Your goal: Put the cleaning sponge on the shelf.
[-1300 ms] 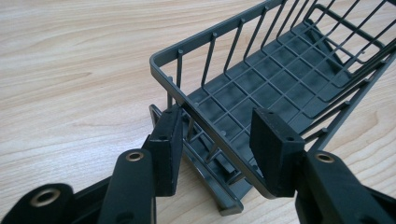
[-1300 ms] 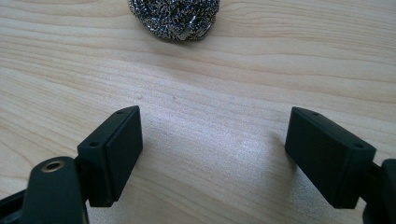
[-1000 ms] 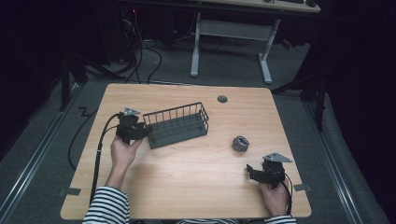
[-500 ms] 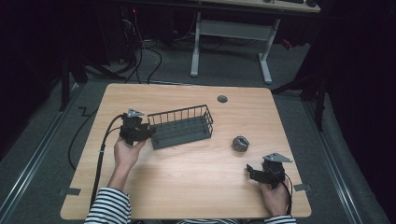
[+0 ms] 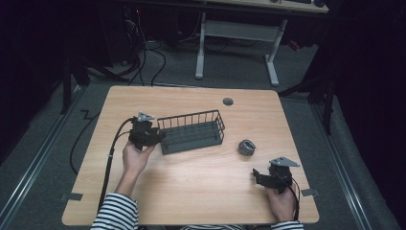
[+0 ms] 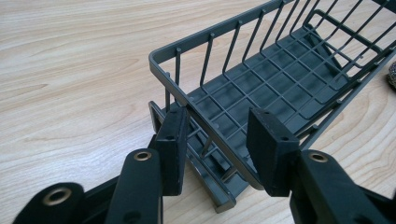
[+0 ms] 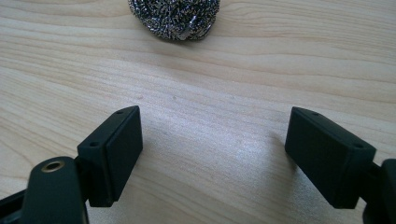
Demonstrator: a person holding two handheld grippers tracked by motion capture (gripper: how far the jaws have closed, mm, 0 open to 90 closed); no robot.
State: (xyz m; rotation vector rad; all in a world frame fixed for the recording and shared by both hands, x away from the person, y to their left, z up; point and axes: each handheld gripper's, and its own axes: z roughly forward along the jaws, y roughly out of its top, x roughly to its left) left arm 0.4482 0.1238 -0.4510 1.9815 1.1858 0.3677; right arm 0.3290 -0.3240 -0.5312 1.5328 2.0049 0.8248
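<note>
Here, bare wire basket [image 5: 191, 132] in left claw [image 6: 217, 135].

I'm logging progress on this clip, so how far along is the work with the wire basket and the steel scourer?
Done: the left gripper has closed on the end wall of the wire basket, one finger outside and one inside. In hand: that grip on the basket. Left: the steel scourer lies on the table beside the basket, not in it, and the right gripper rests open short of it.
</note>
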